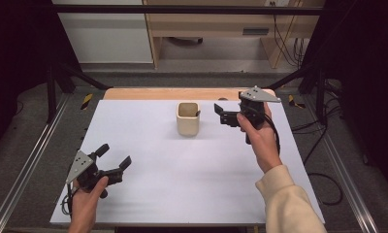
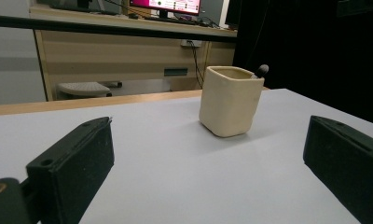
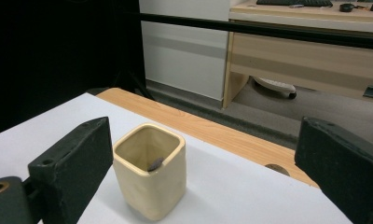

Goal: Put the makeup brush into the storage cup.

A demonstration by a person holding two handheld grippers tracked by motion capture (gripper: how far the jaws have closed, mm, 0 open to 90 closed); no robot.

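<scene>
On the desk, far centre: cup (image 1: 187,118), standing upright on the white sheet (image 1: 182,184), well clear of every edge.
Cup, form: squarish, cream, glazed, rounded corners, mouth open upward; walls slightly uneven.
Cup, contents: one dark rounded tip (image 2: 262,70) shows above the rim at the corner towards the right tongs; its lower part is hidden inside, so what it is cannot be told.
Right tongs (image 1: 221,111): held above the desk just beside the cup, jaws wide and empty, pointing at it; judged to be lined up for a reach to the cup or the thing in it.
Right gripper view: cup (image 3: 150,176) sits close to the left jaw, not touching it.
Left tongs (image 1: 115,158): near the front left corner, well apart from the cup, jaws wide, nothing between them; judged to be waiting, out of the other hand's way.
Left gripper view: cup (image 2: 230,100) seen from afar between the jaws.
Wooden strip (image 1: 148,93): bare desk edge behind the sheet.
</scene>
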